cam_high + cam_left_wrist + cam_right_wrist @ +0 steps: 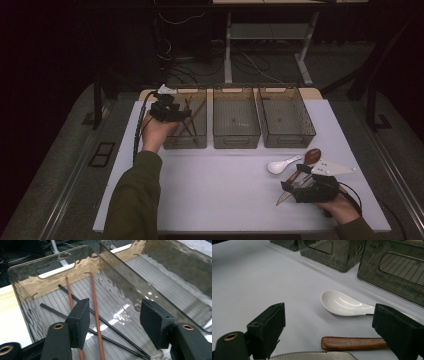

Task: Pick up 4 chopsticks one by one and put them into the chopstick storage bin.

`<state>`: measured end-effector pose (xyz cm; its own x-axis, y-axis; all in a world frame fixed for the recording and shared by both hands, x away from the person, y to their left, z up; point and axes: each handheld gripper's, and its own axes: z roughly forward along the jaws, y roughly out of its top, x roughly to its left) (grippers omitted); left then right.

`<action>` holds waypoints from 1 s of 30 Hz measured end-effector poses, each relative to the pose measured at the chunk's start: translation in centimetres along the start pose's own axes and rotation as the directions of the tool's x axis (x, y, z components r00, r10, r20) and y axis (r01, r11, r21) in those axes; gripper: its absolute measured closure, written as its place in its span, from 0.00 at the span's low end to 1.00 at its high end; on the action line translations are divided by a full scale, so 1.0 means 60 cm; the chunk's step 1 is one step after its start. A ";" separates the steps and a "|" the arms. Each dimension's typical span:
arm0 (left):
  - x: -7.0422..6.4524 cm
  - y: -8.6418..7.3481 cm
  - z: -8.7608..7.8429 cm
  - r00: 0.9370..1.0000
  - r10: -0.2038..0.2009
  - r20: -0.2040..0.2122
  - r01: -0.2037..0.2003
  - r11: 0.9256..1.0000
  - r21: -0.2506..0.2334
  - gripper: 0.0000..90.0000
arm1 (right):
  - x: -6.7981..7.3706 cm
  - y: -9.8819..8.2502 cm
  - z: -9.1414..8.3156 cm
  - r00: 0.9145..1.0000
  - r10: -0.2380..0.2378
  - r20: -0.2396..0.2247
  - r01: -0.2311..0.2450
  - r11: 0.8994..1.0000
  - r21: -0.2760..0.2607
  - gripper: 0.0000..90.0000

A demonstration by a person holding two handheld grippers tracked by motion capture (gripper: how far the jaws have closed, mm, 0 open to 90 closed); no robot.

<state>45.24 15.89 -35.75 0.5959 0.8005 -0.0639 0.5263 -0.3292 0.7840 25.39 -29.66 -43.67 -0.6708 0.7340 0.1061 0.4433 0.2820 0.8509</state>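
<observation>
A white surface (225, 195) carries three smoky clear bins in a row along its far edge: the left bin (200, 142), the middle bin (236, 140) and the right bin (287, 140). The left gripper (176, 114) hangs over the left bin, its jaws standing apart with nothing pressed between them; in the left gripper view (113, 320) two reddish-brown chopsticks (96, 315) and two black chopsticks (110, 326) lie crossed on the ribbed floor of that bin, below the jaws and free of them. The right gripper (292, 186) rests low at the near right of the surface, its jaws wide and holding nothing (337, 337). Just beyond it lie a knife (281, 196) with a serrated blade, a wooden spoon (309, 159) whose brown handle (354, 343) runs between the jaws without touching them, and a white ceramic spoon (281, 165), close together near the right bin.
</observation>
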 end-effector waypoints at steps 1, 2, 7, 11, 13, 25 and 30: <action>-0.002 0.000 -0.003 1.000 0.009 0.007 -0.009 1.000 0.010 0.42 | 0.000 0.000 0.000 1.000 -0.001 0.001 0.001 1.000 0.001 0.12; -0.005 0.000 -0.005 1.000 0.018 0.015 -0.018 1.000 0.009 0.41 | 0.000 0.000 0.001 1.000 -0.003 0.002 0.003 1.000 0.002 0.12; -0.022 -0.001 -0.023 0.998 0.042 0.056 -0.041 0.999 -0.015 0.38 | 0.001 0.000 0.001 1.000 -0.003 0.004 0.003 1.000 0.002 0.12; -0.039 -0.007 -0.037 0.995 0.052 0.086 -0.050 0.998 -0.034 0.34 | 0.002 0.000 0.001 1.000 -0.002 0.004 0.002 1.000 0.002 0.12; -0.049 -0.011 -0.043 0.994 0.054 0.100 -0.050 0.998 -0.048 0.32 | 0.001 0.000 0.002 1.000 -0.002 0.005 0.002 1.000 0.004 0.12; -0.104 -0.051 -0.084 0.978 0.125 0.165 -0.111 0.989 -0.096 0.25 | -0.003 0.000 -0.001 1.000 0.001 0.011 -0.001 1.000 0.000 0.12; -0.117 -0.073 -0.092 0.975 0.127 0.182 -0.109 0.988 -0.106 0.23 | -0.002 0.002 -0.001 1.000 0.002 0.007 -0.002 1.000 -0.003 0.12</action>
<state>35.39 14.50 -35.31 0.7587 0.6471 -0.0751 0.3905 -0.3595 0.8475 25.48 -29.74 -43.59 -0.6654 0.7392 0.1044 0.4431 0.2785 0.8521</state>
